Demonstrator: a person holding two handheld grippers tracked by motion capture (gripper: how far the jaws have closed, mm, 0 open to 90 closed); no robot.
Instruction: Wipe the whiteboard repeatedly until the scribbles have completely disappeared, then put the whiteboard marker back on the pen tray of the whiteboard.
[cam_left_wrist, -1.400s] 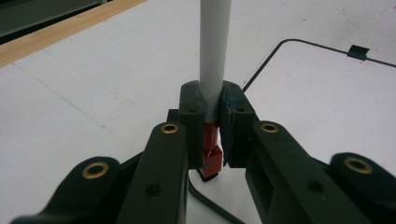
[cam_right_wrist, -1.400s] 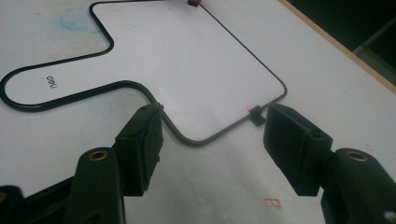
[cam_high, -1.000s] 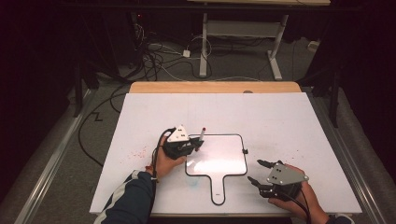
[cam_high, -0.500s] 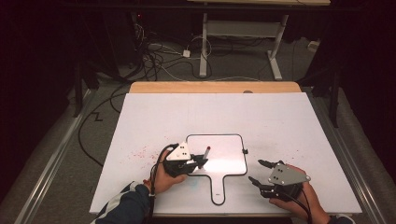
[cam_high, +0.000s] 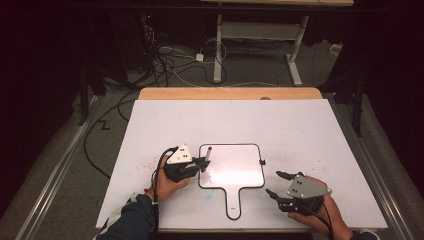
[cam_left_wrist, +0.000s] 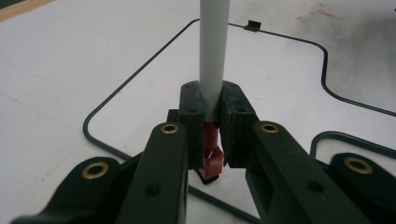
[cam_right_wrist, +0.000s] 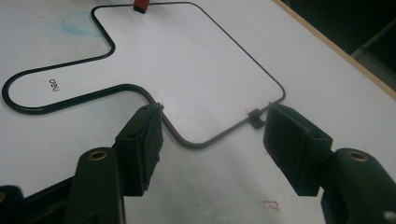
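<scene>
Table: a large white rectangular tabletop (cam_high: 310, 130) with a pale wooden strip along its far edge; faint reddish smudges lie on it left of the board.

Board: a small white paddle-shaped whiteboard with a thin black rim and a short handle (cam_high: 234, 167) lies flat near the person's edge, handle pointing toward the person, between the two hands. In the right gripper view a small black clip sits on its rim.

Left gripper: the black two-jaw left gripper with a grey three-cornered plate (cam_high: 200, 165) sits at the board's left edge. Its jaws are closed narrow on the marker's barrel, as the left gripper view shows.

Right gripper: the black right gripper (cam_high: 276, 184) rests just off the board's lower right corner, jaws spread wide and holding nothing; the board's corner lies ahead between them in the right gripper view.

Marker: a slim white-barrelled marker with a red tip (cam_left_wrist: 212, 70) stands steeply, its long axis running up out of the jaws, red end down at or just above the board's left rim; contact cannot be told.

Key relation: the writing surface lies to the right of the tip, so my guess is any stroke would carry the left hand rightward; the left hand is clearly the nearer one for writing, the right placed to steady the board.
</scene>
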